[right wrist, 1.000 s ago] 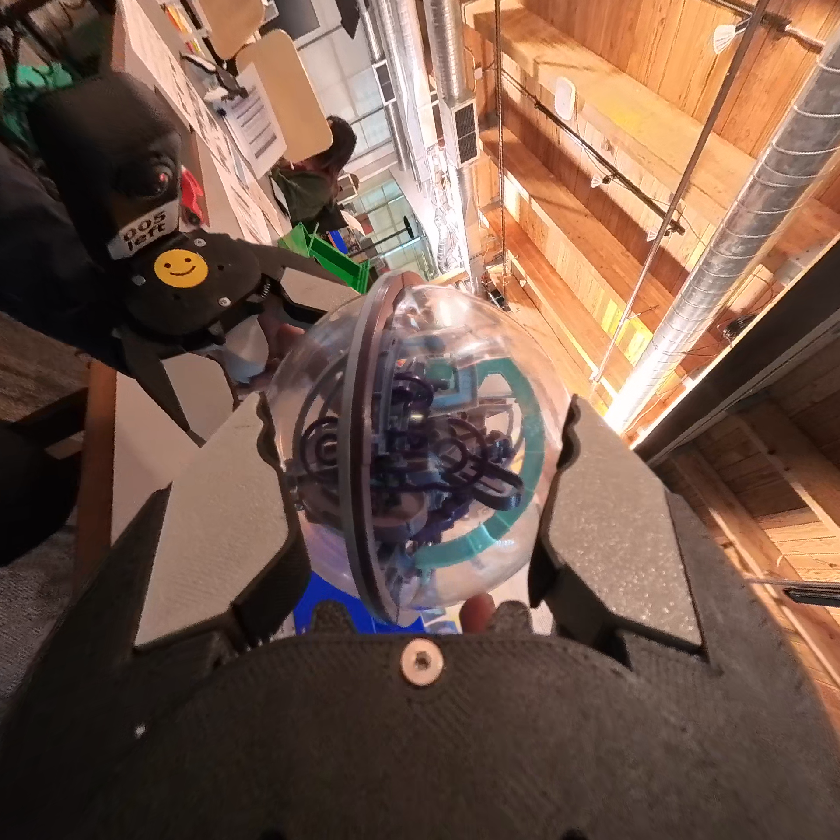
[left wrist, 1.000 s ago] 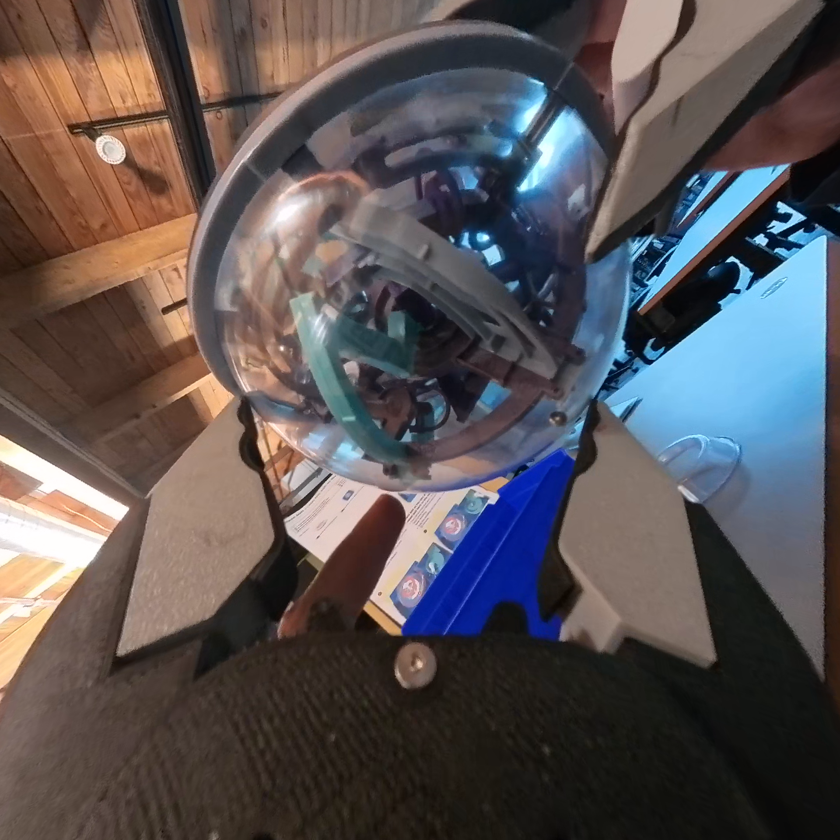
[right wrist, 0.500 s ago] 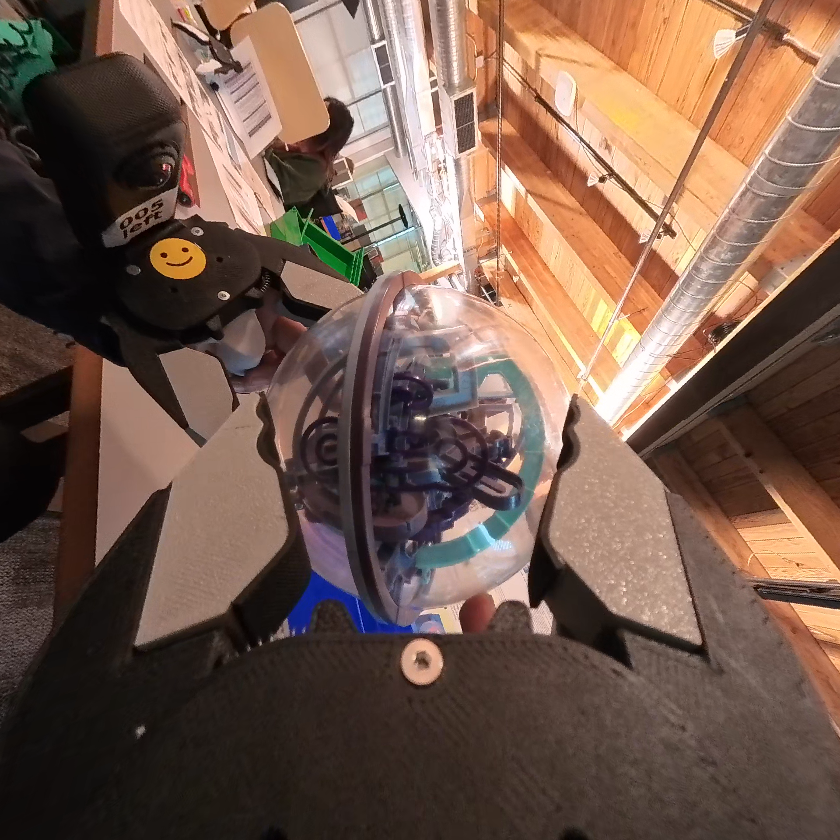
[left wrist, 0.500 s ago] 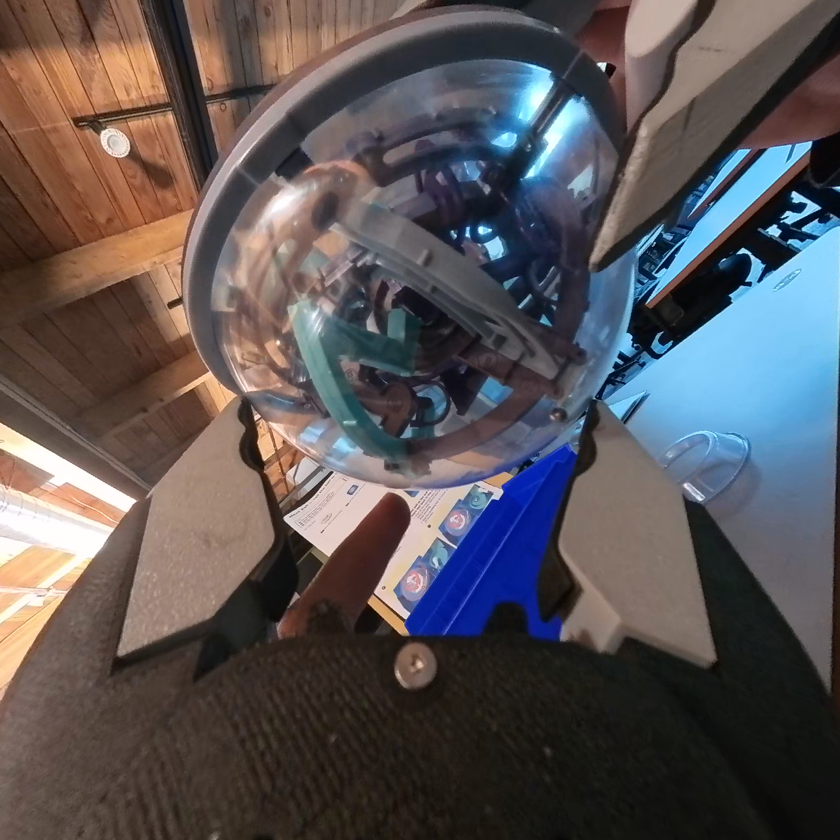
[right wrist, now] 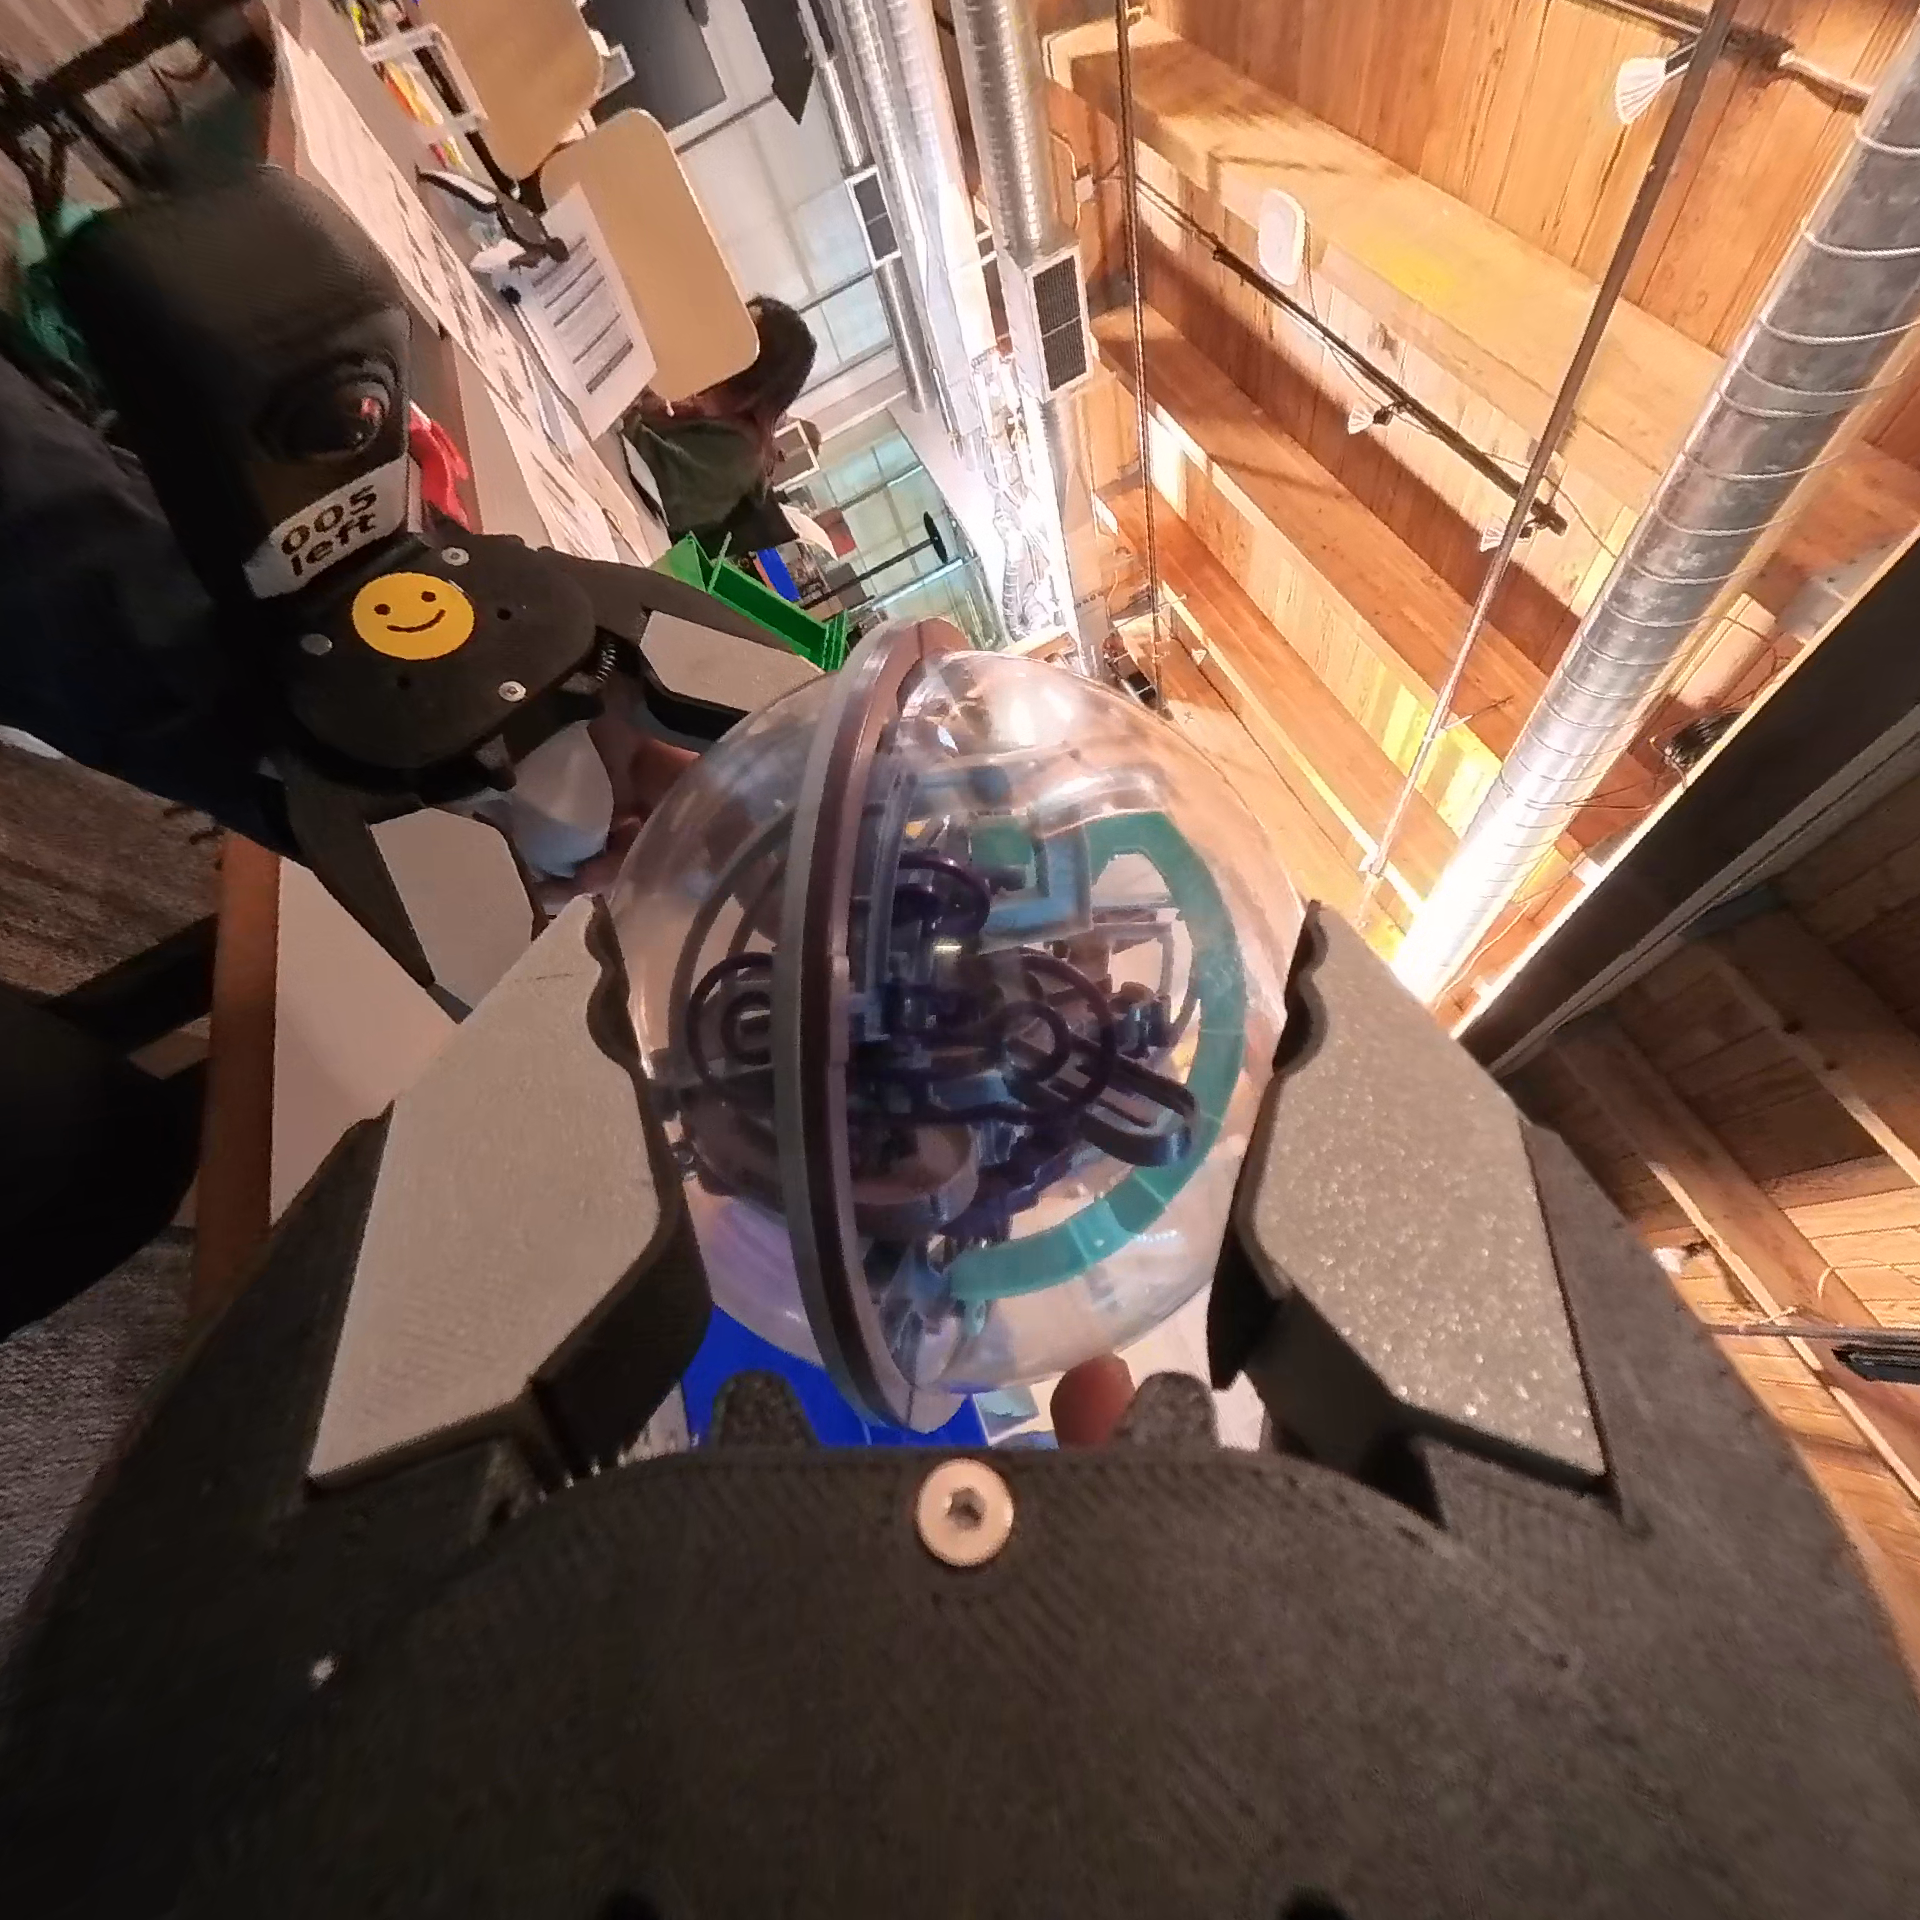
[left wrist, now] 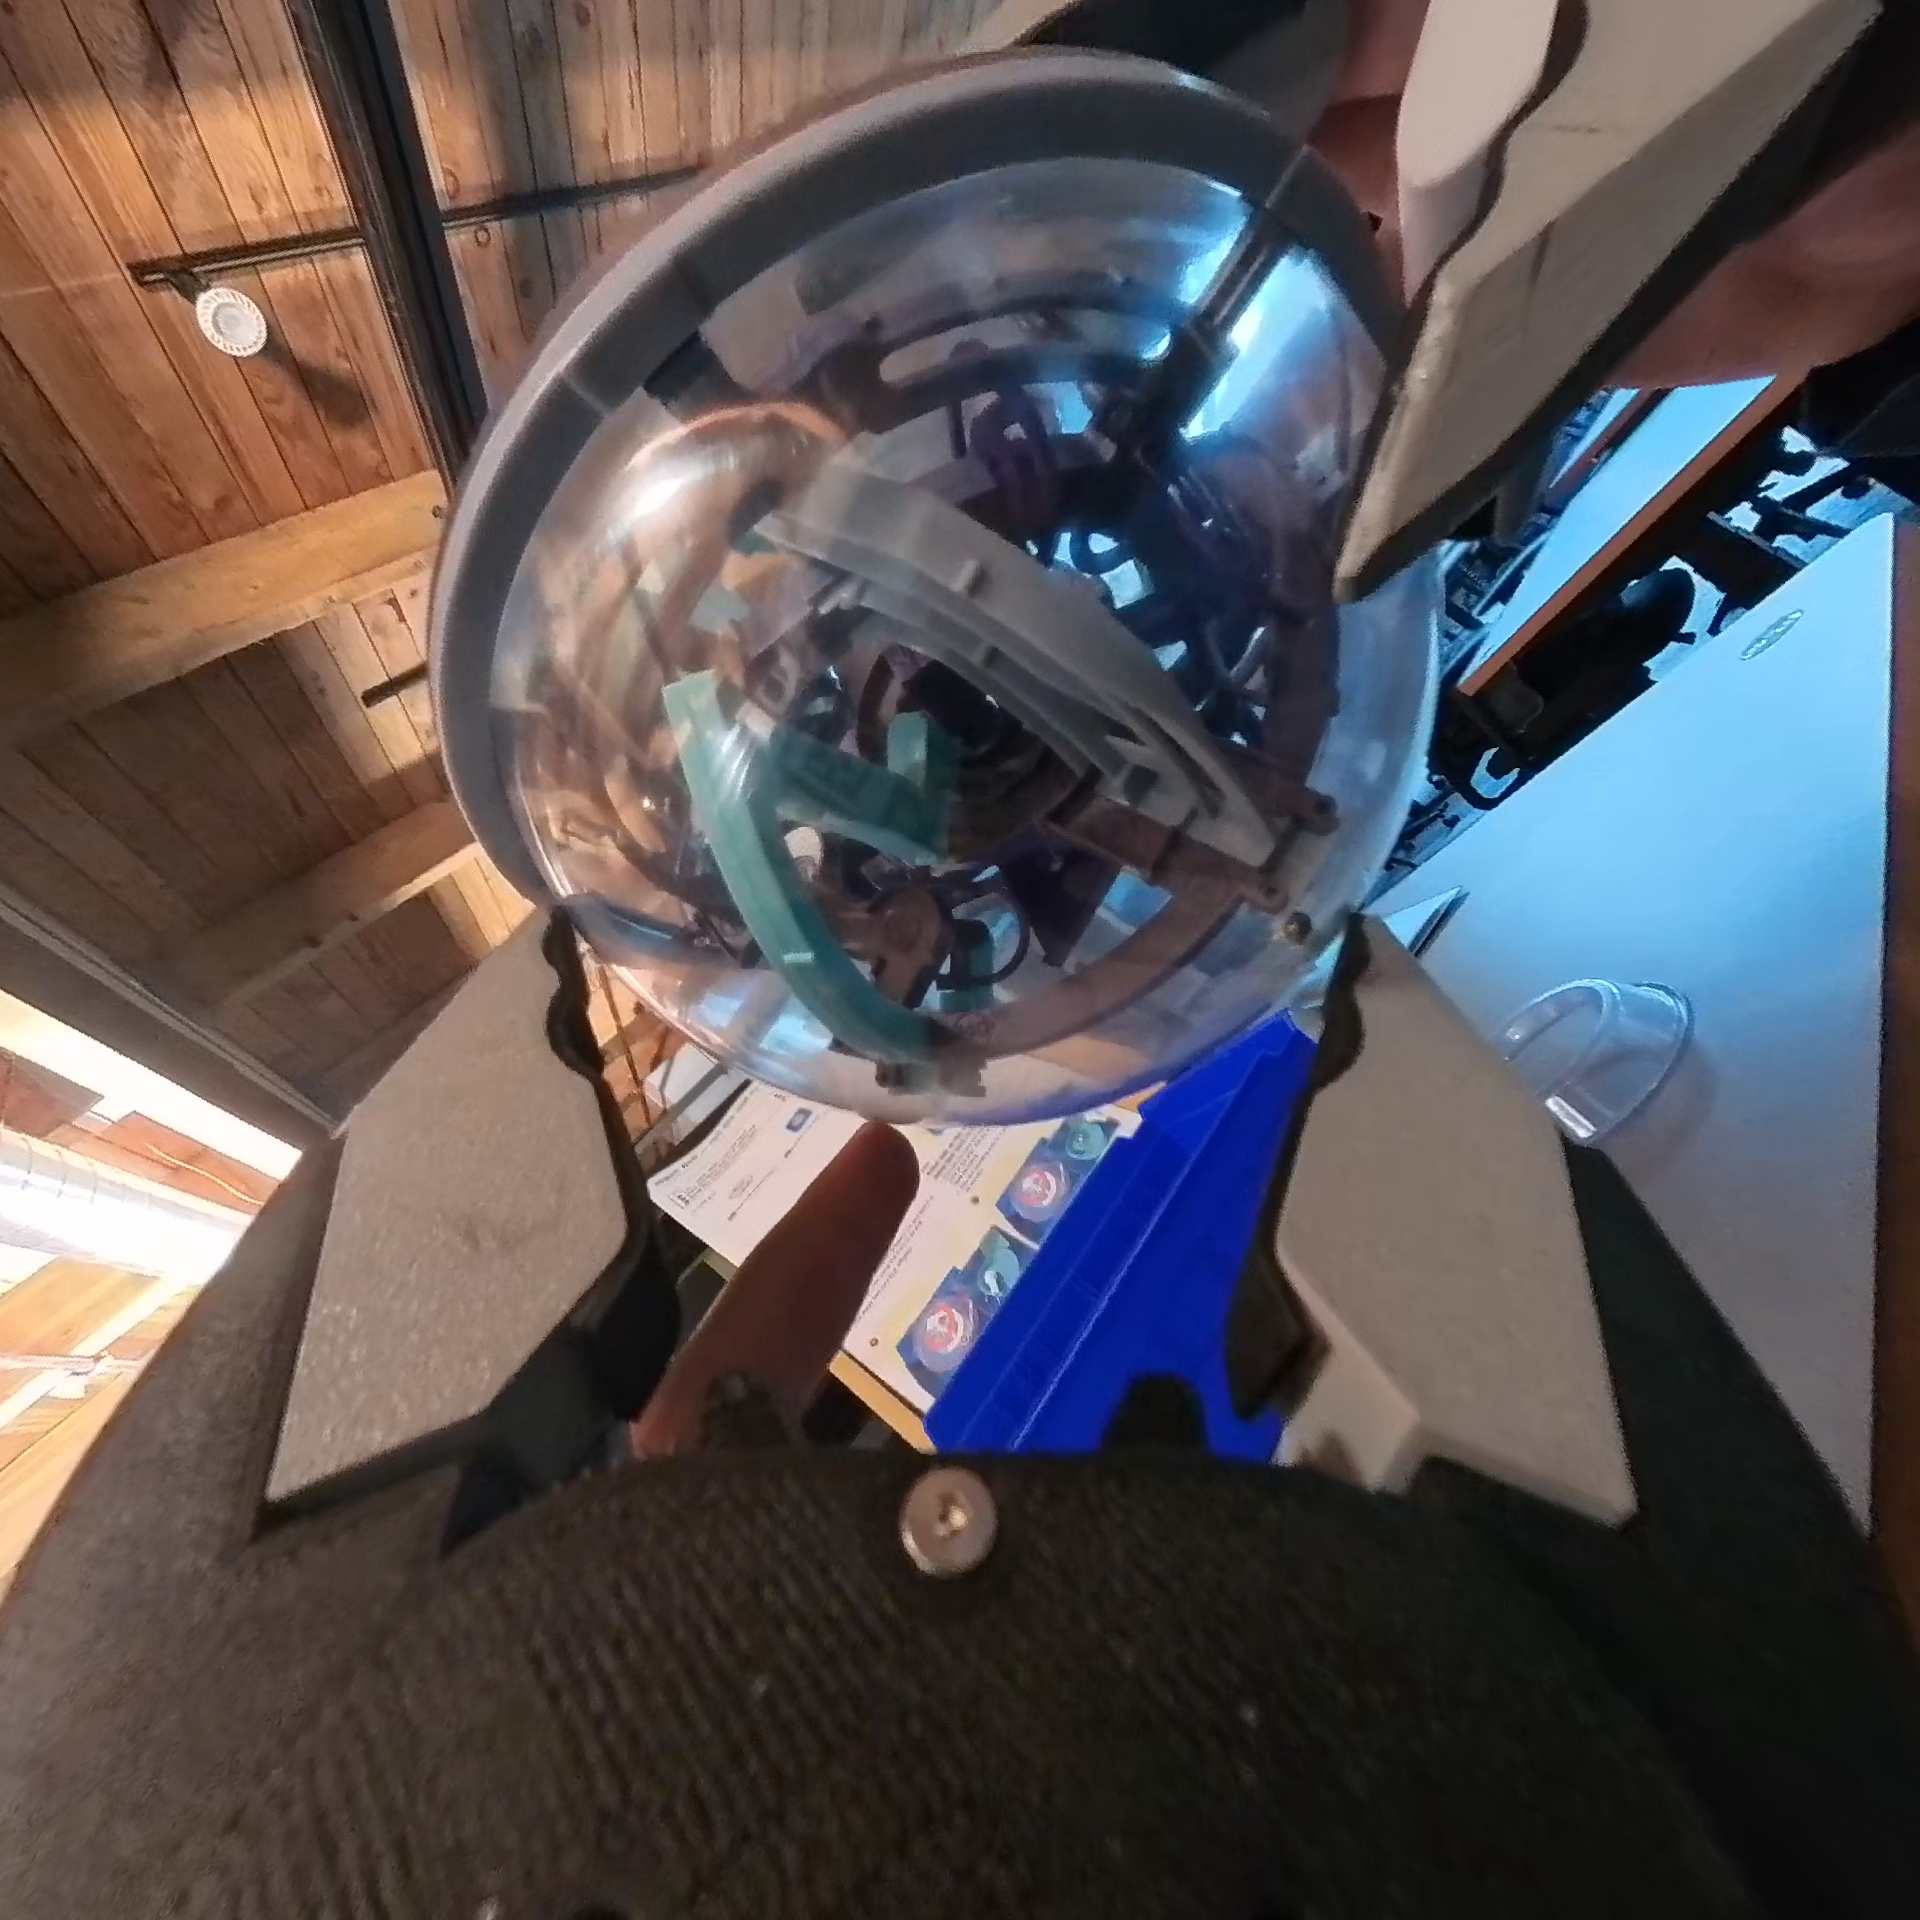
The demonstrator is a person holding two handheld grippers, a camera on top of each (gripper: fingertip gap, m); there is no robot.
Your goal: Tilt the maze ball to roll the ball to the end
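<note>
Gripping maze ball [right wrist: 956, 1039] — right gripper [right wrist: 951, 1049], blue bin [left wrist: 1122, 1247] left-view only

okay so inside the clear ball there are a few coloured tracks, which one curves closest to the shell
The teal curved track inside the clear plastic maze ball. It arcs along the transparent shell, while the dark purple looped tracks cluster around the middle.
</note>
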